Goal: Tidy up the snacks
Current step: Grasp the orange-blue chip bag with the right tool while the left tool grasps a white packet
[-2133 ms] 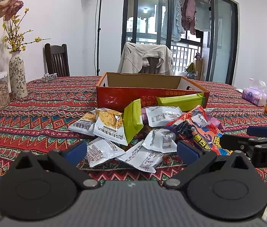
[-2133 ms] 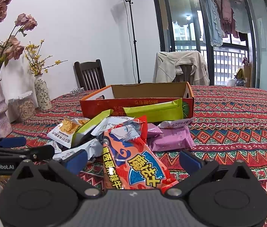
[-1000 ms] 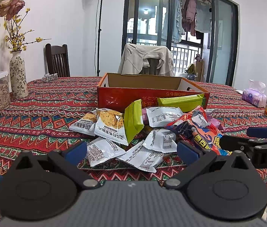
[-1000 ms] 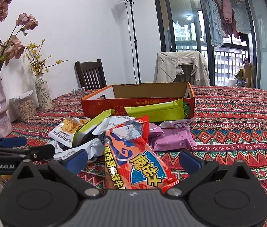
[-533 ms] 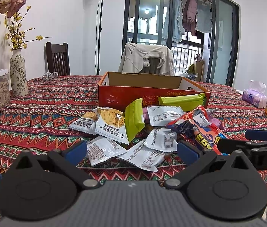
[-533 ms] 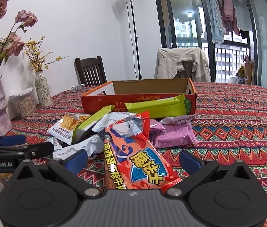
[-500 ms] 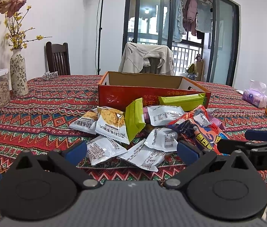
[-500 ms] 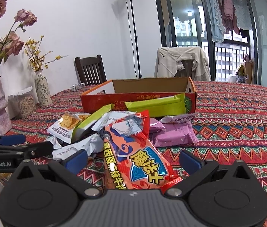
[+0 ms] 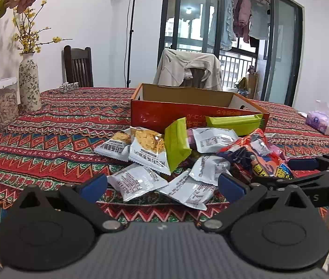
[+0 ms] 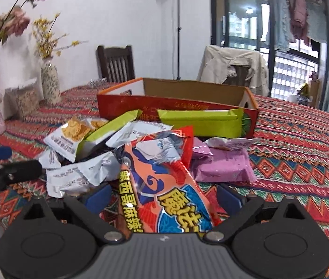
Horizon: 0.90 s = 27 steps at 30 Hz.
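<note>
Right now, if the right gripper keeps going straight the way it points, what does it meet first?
Most likely the large orange-and-red foil snack bag: it already lies between the right gripper's open, just narrowing jaws, pads not yet touching. Behind it stands the red cardboard box.

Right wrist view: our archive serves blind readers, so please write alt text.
The right gripper, fingers just closing, straddles an orange snack bag without pressing it. Behind lie a pink packet, white packets and a red cardboard box.
</note>
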Motion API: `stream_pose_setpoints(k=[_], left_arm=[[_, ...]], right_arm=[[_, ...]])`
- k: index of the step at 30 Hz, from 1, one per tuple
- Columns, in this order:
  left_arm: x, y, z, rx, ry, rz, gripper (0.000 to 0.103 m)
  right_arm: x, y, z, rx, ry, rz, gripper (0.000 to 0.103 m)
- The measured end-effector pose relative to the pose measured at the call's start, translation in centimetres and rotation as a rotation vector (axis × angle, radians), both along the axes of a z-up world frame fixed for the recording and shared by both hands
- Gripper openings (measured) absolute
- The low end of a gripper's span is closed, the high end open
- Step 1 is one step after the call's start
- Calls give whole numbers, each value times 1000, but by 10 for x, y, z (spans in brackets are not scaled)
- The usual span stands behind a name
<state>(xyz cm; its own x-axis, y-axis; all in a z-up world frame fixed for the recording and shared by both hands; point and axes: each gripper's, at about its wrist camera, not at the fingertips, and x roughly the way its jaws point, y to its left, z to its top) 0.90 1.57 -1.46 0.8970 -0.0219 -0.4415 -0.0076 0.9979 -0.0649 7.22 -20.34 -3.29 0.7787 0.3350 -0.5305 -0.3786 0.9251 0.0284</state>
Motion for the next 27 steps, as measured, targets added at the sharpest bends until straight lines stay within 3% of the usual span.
stream_pose_setpoints(k=[10, 20, 27], left_arm=[[11, 10, -6, -26, 45, 37, 103], [30, 19, -7, -29, 79, 115, 103], [65, 32, -12, -84, 189, 233, 103]], right_arm=[[14, -2, -8, 31, 32, 18, 62], [0, -16, -5, 78, -20, -35, 58], [-11, -23, 1, 89, -67, -65, 58]])
